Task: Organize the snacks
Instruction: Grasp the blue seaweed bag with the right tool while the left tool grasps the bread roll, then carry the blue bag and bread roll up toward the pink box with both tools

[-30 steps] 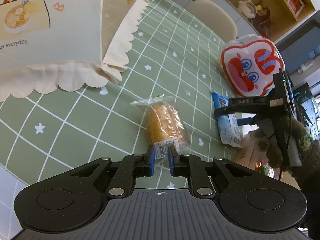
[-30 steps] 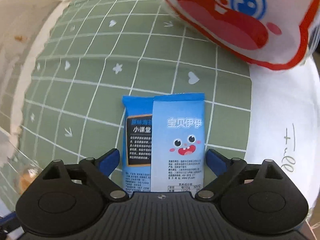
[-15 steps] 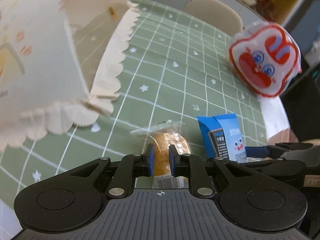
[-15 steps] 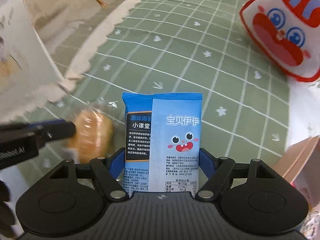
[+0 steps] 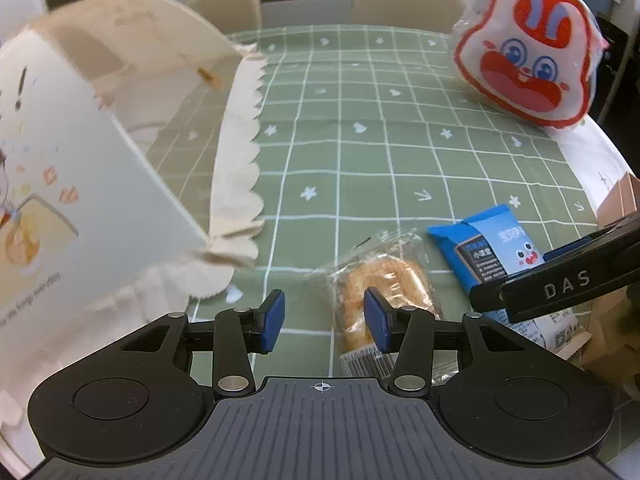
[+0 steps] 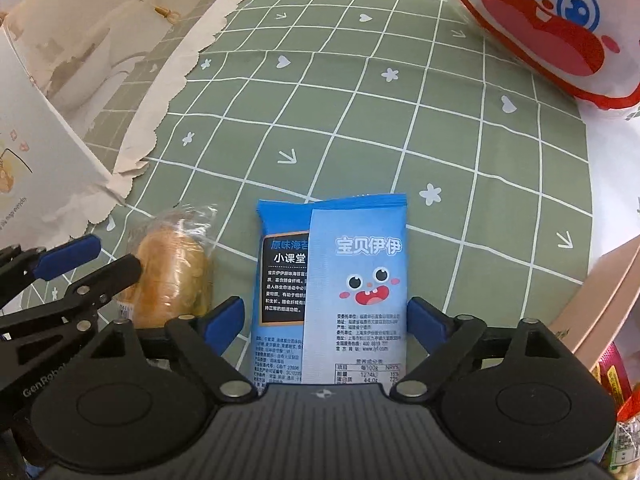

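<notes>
A clear-wrapped bread roll [image 5: 384, 284] lies on the green checked tablecloth [image 5: 360, 152]. My left gripper [image 5: 324, 320] is open, and its right finger sits over the roll. The roll also shows in the right wrist view [image 6: 172, 272], with the left gripper [image 6: 80, 264] beside it. A blue snack packet [image 6: 344, 280] lies flat between the open fingers of my right gripper [image 6: 326, 320]; whether they touch it is unclear. The packet [image 5: 488, 248] lies right of the roll, partly hidden by the right gripper's finger [image 5: 560, 280].
A cream paper bag with scalloped edges [image 5: 100, 184] lies open on its side at the left. A red-and-white rabbit-face bag [image 5: 528, 48] stands at the far right. A cardboard box edge [image 6: 600, 304] and more snacks [image 6: 624, 420] are at the right. Chairs [image 5: 408, 0] stand behind the table.
My left gripper has opened and let go of the bread roll, which now lies on the cloth. The right gripper moved left with the blue packet and its fingers spread slightly.
</notes>
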Demonstrator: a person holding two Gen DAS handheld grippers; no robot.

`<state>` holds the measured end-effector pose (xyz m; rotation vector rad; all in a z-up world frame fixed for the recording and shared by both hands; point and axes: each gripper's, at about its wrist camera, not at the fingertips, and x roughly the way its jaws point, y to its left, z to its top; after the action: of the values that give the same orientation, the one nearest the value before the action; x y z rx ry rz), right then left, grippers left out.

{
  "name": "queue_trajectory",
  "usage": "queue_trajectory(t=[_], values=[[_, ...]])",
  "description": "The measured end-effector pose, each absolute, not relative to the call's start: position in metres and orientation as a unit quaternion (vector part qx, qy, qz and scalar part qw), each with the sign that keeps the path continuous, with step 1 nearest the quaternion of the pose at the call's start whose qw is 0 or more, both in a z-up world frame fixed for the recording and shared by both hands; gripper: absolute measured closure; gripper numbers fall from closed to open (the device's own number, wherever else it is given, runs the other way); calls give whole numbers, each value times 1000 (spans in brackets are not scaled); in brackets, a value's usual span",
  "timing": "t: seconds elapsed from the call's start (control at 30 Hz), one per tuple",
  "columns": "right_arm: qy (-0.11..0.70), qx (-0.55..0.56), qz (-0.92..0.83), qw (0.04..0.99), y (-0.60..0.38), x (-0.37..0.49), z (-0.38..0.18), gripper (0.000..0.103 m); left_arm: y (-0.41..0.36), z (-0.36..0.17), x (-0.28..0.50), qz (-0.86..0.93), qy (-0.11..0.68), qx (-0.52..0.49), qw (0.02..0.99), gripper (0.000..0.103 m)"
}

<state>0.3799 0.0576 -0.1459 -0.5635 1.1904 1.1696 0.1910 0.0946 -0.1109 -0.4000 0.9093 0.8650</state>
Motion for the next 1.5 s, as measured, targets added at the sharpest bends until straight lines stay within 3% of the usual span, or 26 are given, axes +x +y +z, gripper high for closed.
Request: queue_trajectory(t=[0.1,0.37,0.5,0.6,0.67,0.73,0.83,0.97,1.2,1.27,1.33,1.5], values=[[525,-236,517,633,57,382,-147,6,103,-113,185,375,401,-260,794,55],[538,-211,524,626,56,389,-148,2,90,-110,189,396,419,-179,798,54],[545,-192,528,623,53,394,-149,2,94,-104,176,367,377,-292,799,58],[552,-174,526,623,51,398,-149,2,90,-106,190,359,373,-282,808,58],[560,-161,524,621,50,402,-150,2,85,-112,204,364,393,-236,811,55],[567,-151,522,618,49,407,-150,2,79,-116,213,366,415,-170,815,43],[574,-145,517,619,48,410,-150,2,79,-117,206,380,426,-138,810,40],[571,-149,514,622,49,408,-150,2,99,-118,191,366,416,-213,805,43],[557,-167,514,631,51,401,-151,1,119,-138,199,352,414,-260,798,32],[556,-166,515,631,50,401,-151,1,118,-138,198,349,414,-260,799,34],[555,-169,514,632,51,401,-151,1,118,-135,191,337,410,-272,802,43],[528,-210,517,640,57,378,-151,2,103,-120,146,319,394,-314,803,44]])
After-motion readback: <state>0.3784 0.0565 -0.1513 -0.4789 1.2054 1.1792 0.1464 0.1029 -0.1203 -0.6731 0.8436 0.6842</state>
